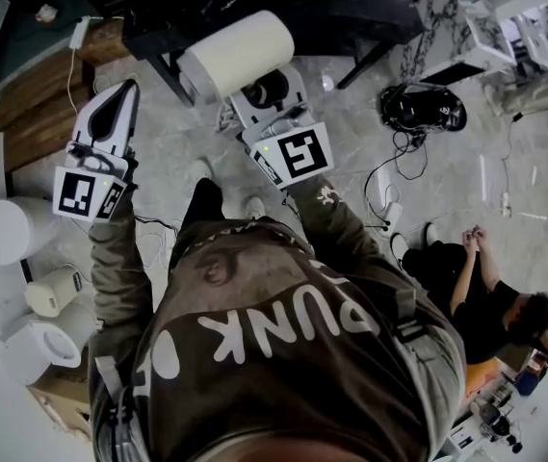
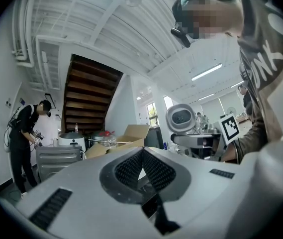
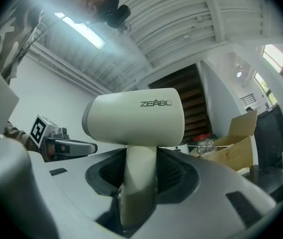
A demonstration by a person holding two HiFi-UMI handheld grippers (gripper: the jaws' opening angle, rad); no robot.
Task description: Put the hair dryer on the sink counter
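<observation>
A cream-white hair dryer stands between the jaws of my right gripper, which is shut on its handle, barrel across the top. From above, the dryer sticks out ahead of the right gripper, over the marbled floor. My left gripper is held out to the left of it, apart from the dryer. Its jaws meet at the tips with nothing between them in the left gripper view. That view also shows the dryer's round rear end off to the right.
A dark table stands just ahead, wooden steps to the left. White kitchen appliances and a kettle stand at the left. Cables lie on the floor; a person sits at the right. Another person stands by a cardboard box.
</observation>
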